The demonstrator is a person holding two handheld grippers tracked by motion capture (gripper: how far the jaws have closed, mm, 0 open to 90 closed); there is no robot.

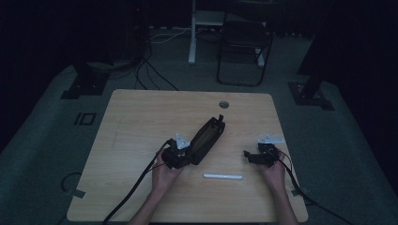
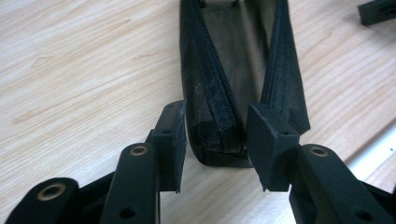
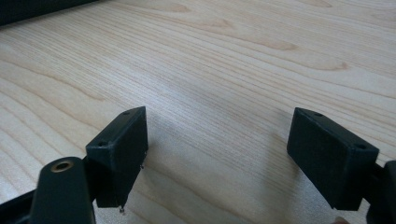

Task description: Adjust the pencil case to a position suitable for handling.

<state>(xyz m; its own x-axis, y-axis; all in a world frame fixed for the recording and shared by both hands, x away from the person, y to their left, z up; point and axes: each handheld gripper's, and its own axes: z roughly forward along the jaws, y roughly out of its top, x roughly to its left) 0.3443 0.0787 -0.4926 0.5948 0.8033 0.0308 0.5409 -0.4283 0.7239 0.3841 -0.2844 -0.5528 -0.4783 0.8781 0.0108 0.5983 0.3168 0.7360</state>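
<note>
Mesh pencil pouch [image 1: 206, 139], unzipped, lying mid-table [image 1: 141, 117], long axis slanting from near-left end up to far-right, zipper pull at far end. Left gripper [image 2: 217, 135] straddling near end, pads [image 2: 268, 140] beside the mesh, not visibly pressing yet; best squeezed squarely on the end seam, below the zipper teeth. White pen [image 1: 223, 176] just beside, nearer the table's front edge. Right gripper [image 3: 217, 158] spread wide over bare wood.
</note>
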